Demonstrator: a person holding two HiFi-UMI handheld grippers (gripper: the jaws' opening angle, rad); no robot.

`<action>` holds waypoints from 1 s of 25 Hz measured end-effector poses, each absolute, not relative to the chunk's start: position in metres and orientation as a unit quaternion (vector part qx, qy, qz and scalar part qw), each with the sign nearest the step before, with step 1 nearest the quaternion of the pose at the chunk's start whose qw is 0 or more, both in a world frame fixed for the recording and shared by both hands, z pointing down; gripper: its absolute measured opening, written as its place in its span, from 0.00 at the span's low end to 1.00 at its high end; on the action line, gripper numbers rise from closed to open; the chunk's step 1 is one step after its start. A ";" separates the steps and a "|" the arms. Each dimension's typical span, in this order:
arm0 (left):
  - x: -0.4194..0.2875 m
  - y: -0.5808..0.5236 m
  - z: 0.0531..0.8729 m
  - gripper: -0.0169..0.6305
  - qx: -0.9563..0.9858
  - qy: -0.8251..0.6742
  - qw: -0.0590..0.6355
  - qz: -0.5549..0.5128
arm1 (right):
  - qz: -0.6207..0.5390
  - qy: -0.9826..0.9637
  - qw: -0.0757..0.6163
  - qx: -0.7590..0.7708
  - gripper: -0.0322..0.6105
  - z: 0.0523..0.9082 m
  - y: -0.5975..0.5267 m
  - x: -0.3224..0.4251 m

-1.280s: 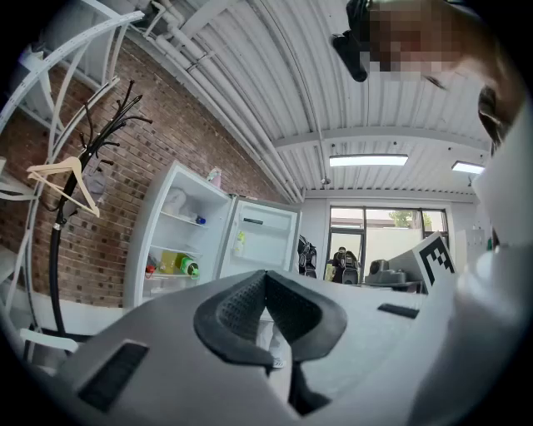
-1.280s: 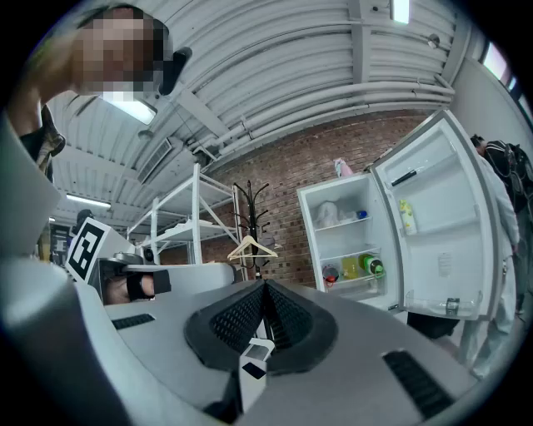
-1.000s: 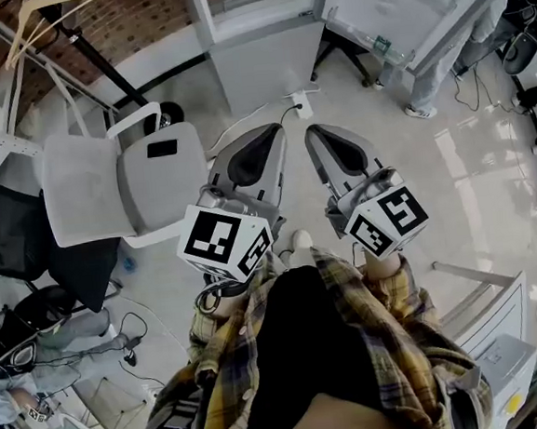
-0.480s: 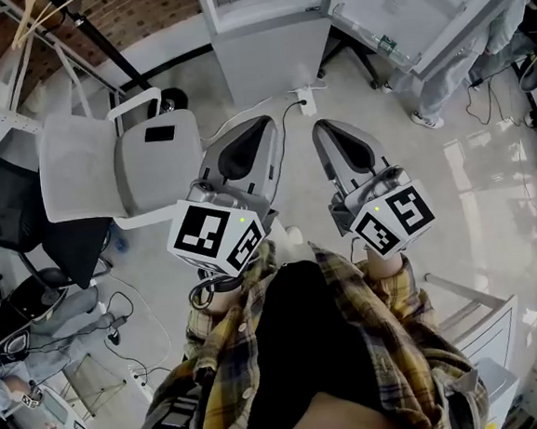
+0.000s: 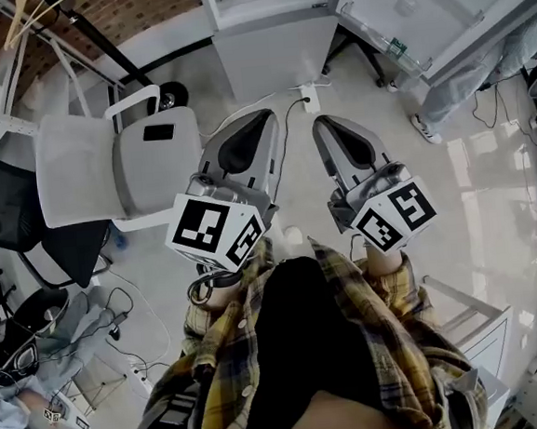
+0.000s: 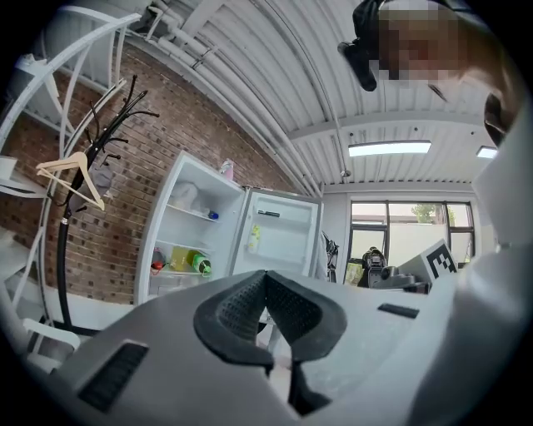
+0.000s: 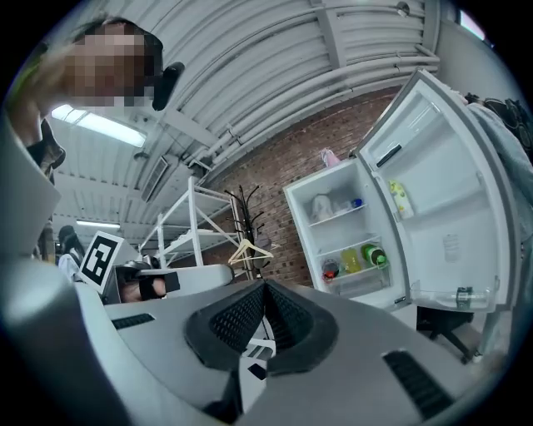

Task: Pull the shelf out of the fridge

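Closest to me, the left gripper (image 6: pixel 266 283) and the right gripper (image 7: pixel 265 287) each had their jaws pressed together with nothing between them, and they were held side by side, pointing level. Compared with a second earlier, the head view showed the pair carried a little nearer the fridge (image 7: pixel 333 241), jaws closed throughout (no grasp, no contact, only travel). I therefore judged the task to be in its approach, with the pull itself not begun. Just beyond the tips lay the floor (image 5: pixel 491 189) with a power strip (image 5: pixel 309 94) on it, and a white chair (image 5: pixel 120 170) stood off to the left gripper's side. Farther on, the fridge stood against the brick wall (image 6: pixel 108 225), its door (image 7: pixel 441 191) swung wide to the right. The shelf (image 7: pixel 356 247) was seated inside the cabinet, carrying a green bottle (image 7: pixel 375 255) and a yellowish bottle (image 7: pixel 350 260) beside it, with an upper shelf (image 7: pixel 337 215) above. I could not tell which of the two I was meant to draw out. Either one lay well apart from both grippers, ahead of them, and I judged the jaws would need opening before they reached its front edge.
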State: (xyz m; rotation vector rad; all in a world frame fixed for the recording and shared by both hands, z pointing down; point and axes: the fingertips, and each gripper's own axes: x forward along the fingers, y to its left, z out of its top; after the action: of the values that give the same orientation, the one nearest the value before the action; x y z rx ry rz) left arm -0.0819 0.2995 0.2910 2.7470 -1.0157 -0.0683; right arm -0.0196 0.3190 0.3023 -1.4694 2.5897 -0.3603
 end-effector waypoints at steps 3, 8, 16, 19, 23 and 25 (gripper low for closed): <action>-0.079 0.267 0.289 0.03 0.935 -0.336 0.106 -0.025 | -0.120 0.859 0.069 -0.492 0.08 0.303 0.288 -0.021; -0.075 0.200 0.286 0.03 0.943 -0.315 0.102 -0.026 | -0.115 0.854 0.072 -0.503 0.08 0.298 0.222 -0.024; -0.080 0.110 0.280 0.03 0.951 -0.290 0.102 -0.028 | -0.120 0.841 0.089 -0.520 0.08 0.291 0.132 -0.030; -0.083 0.087 0.280 0.03 0.955 -0.279 0.101 -0.023 | -0.124 0.836 0.093 -0.527 0.08 0.291 0.108 -0.033; -0.087 0.061 0.283 0.03 0.957 -0.270 0.105 -0.016 | -0.137 0.828 0.099 -0.535 0.08 0.295 0.082 -0.036; -0.086 0.051 0.287 0.03 0.957 -0.267 0.110 -0.012 | -0.145 0.825 0.097 -0.538 0.08 0.299 0.072 -0.034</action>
State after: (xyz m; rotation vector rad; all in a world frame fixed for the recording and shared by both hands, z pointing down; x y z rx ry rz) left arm -0.0863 0.0511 0.2871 2.8135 -0.7843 -0.0357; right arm -0.0341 0.0723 0.2993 -1.5916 2.4420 -0.4295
